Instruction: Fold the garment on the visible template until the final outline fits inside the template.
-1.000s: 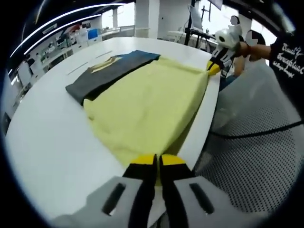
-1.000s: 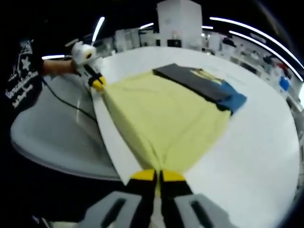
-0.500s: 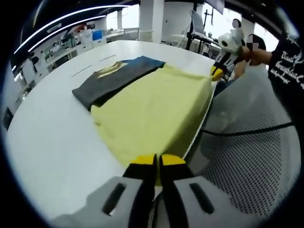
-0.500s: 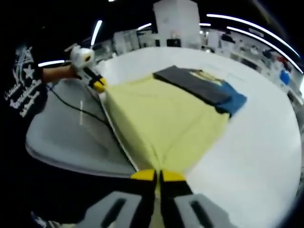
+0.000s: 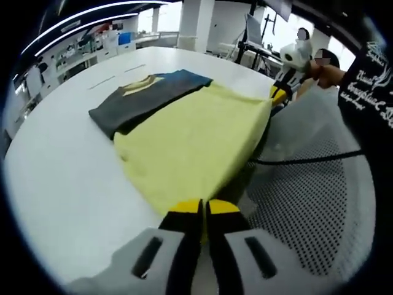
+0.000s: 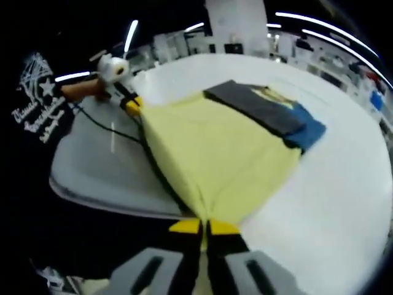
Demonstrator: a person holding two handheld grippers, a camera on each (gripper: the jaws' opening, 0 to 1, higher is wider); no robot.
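Your left gripper's fingers [image 5: 187,212] were pressed together on one near corner of the yellow garment [image 5: 196,144], and your right gripper [image 6: 204,227] was clamped just as tightly on the other near corner. Between them you held the garment's near edge taut, lifted off and just past the rim of the white table [image 5: 67,184]. In the left gripper view your right gripper [image 5: 279,92] sat at the garment's far corner; in the right gripper view your left gripper [image 6: 132,104] did the same.

The far part of the yellow garment lay flat on the table, its far end touching a dark grey folded garment [image 5: 132,104] with a blue piece [image 5: 187,77] beside it. Beyond that stack the table was open white surface. On your side of the garment's held edge lay a grey mesh surface [image 5: 307,203] crossed by a black cable [image 5: 295,161]. Around the table stood a bright workshop with shelves and strip lights.
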